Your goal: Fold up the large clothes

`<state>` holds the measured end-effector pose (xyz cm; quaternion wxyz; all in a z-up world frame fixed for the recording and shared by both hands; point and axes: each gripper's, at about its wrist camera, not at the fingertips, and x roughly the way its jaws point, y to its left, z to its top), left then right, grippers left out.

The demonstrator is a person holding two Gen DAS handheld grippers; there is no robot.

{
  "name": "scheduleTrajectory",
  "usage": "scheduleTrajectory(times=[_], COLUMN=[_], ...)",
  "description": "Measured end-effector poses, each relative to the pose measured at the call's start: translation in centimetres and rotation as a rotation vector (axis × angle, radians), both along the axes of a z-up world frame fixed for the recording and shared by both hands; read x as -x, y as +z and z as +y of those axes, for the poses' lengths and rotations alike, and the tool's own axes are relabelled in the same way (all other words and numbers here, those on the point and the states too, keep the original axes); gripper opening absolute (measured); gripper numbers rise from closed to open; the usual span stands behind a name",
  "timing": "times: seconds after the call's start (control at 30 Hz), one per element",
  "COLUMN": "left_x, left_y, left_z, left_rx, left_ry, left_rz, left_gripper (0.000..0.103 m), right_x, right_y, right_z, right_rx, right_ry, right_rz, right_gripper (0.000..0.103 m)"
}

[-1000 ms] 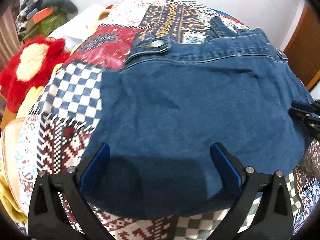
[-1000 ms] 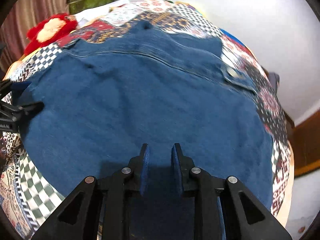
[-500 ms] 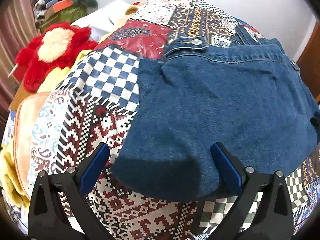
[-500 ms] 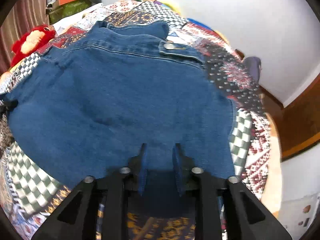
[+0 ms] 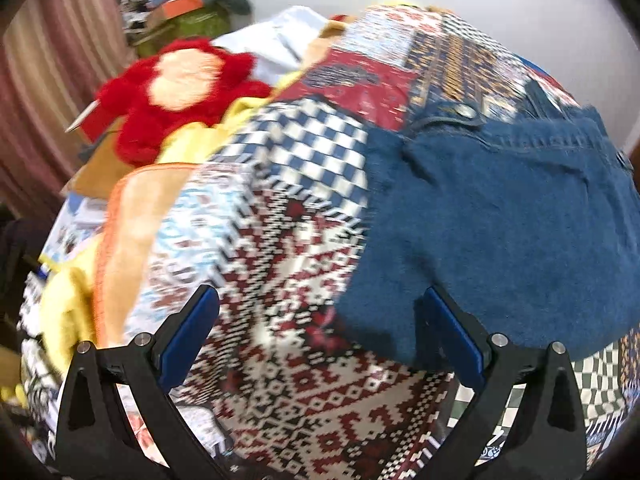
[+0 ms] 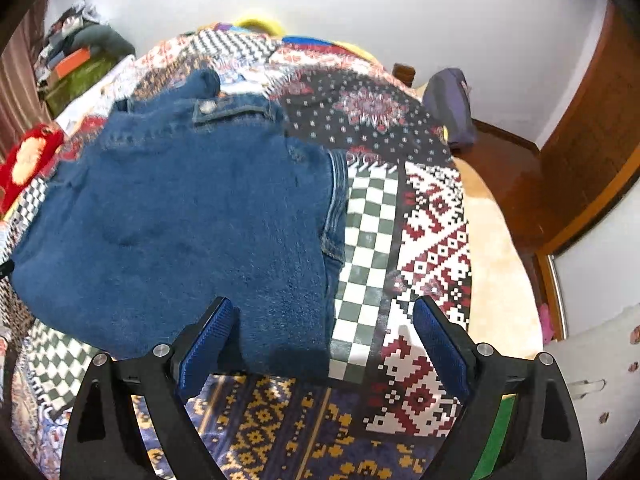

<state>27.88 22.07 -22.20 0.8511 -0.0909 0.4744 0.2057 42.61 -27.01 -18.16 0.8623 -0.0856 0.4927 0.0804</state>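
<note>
A folded blue denim garment [image 5: 508, 224] lies flat on a patchwork bedspread [image 5: 280, 280]; its waistband and metal button face the far side. In the left wrist view it fills the right half, and my left gripper [image 5: 320, 336] hangs open over the bedspread at the denim's near left corner, nothing between its fingers. The right wrist view shows the denim garment [image 6: 188, 220] on the left and my right gripper [image 6: 324, 344] at its near right corner. Its jaws are opening wide, and the pads press on nothing, with only the denim's corner and bedspread [image 6: 424, 248] lying below.
A red and cream plush toy [image 5: 176, 88] and yellow and orange cloths [image 5: 132, 216] lie left of the bedspread, stacked boxes [image 5: 180, 12] behind them. To the right stand a dark bag [image 6: 450, 104], a brown floor [image 6: 516, 184] and a wooden door [image 6: 596, 120].
My right gripper has gone from shut to wide open and slid right, off the denim. My left gripper has slid left, so more bedspread and plush toy show.
</note>
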Motion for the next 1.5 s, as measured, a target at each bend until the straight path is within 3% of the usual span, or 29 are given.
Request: scheduleTrajectory(times=[0.3,0.5,0.77,0.97,1.13,1.23,1.4,1.5], left_x=[2.6,3.1,2.2,0.7,-1.1,-1.9,-3.0,-3.2], left_y=[4.3,3.4,-1.9,-4.1,-5.4,-6.2,-6.7,-6.9], left_z=[-0.3,-2.2,-3.9,-5.2,-4.9,-4.2,-3.0,-2.5], left_rx=[0.104,0.232,0.512,0.681,0.864,0.962,0.973,0.928], left_ry=[0.026,-0.004,0.010,-0.022,-0.031,-0.004,0.048,0.093], left_rz=[-0.159,-0.163,-0.095,-0.082,-0.120,-0.154,-0.189,-0.191], left_gripper=[0.103,0.103,0.103,0.103,0.102,0.097,0.085,0.065], right_x=[2.1,2.7,1.7,0.8,1.5,1.5,1.3,1.4], right_y=[4.5,5.0,0.9,-3.4,-4.3,-4.4,-4.3,-4.2], right_z=[4.3,8.1,12.0,13.5,15.0,15.1,14.7,14.9], right_rx=[-0.102,-0.176,-0.197,-0.176,-0.102,-0.093,-0.120,-0.108], right_ry=[0.069,0.125,0.185,0.206,0.280,0.288,0.275,0.277], right_rz=[-0.087,-0.084,0.047,0.173,0.140,0.135,0.142,0.141], right_gripper=[0.090,0.091,0.091,0.091,0.101,0.101,0.102,0.102])
